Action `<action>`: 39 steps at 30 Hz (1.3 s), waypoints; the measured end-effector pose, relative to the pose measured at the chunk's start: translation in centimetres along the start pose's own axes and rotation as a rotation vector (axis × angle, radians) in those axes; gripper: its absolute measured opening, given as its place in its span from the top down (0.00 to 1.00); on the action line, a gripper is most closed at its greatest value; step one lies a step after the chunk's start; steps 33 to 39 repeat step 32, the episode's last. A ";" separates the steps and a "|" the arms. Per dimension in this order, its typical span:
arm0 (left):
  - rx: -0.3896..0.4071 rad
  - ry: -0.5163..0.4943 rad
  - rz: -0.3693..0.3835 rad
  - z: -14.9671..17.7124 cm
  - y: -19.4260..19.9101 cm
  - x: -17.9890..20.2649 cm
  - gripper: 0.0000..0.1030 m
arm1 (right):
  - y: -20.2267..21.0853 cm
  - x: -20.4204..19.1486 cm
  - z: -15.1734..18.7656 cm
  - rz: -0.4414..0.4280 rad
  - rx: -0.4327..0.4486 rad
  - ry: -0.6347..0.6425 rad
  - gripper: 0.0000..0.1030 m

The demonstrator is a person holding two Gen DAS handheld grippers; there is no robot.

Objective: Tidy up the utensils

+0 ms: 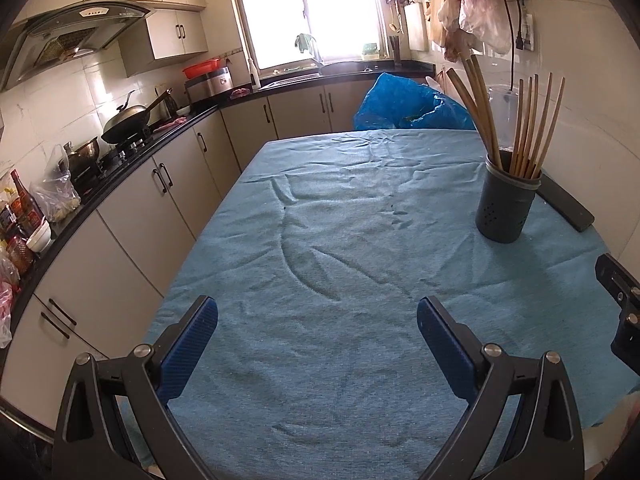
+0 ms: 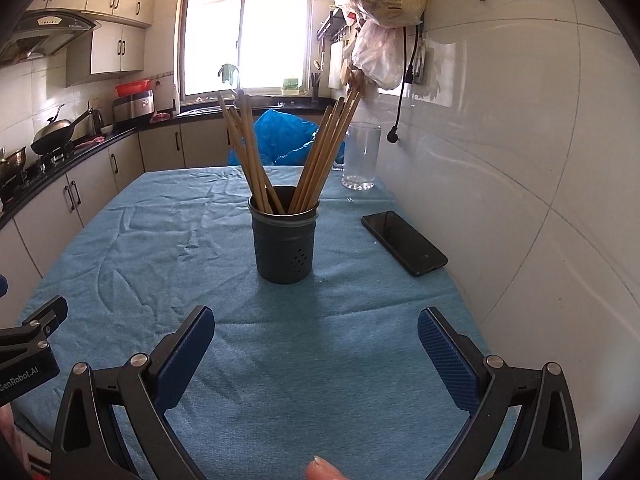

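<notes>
Cloth [image 2: 160, 240] covers the counter under both tools. Ahead of the right tool [image 2: 316, 340] stands a dark holder [image 2: 285, 240], upright, with chopsticks [image 2: 320, 152] fanned in two bunches inside. Beyond it to the right, a clear glass [image 2: 361, 156] and a phone [image 2: 404, 242] lying flat. Left tool [image 1: 317, 332] and right tool are both released, gripping nothing.

Wooden chopsticks [image 2: 256, 156] fanned in two bunches, upright in dark perforated holder [image 2: 285, 240] on blue-clothed counter [image 2: 160, 248].

My left gripper [image 1: 317, 330] and right gripper [image 2: 316, 340] had black frames, silver rivets, blue textured pads [image 2: 448, 364]; one body read "GenRobot.AI".
</notes>
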State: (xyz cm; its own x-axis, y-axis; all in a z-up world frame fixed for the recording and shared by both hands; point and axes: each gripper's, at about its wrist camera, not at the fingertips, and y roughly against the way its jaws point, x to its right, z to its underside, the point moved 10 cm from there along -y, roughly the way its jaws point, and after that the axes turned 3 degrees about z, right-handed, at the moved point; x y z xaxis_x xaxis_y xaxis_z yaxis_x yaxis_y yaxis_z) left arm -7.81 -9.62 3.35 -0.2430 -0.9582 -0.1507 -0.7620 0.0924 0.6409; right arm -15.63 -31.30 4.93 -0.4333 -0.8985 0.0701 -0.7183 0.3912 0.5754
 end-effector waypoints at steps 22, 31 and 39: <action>-0.009 -0.020 0.004 0.4 -0.4 0.6 0.03 | -1.0 -0.7 0.5 -0.004 -0.031 0.014 0.00; -0.010 -0.009 -0.069 -0.4 -0.8 -2.2 0.03 | -3.2 -0.4 1.3 -0.028 -0.089 -0.012 0.00; -0.007 -0.004 -0.075 -0.7 -0.6 -2.7 0.03 | -3.5 -0.2 1.4 -0.028 -0.097 -0.017 0.00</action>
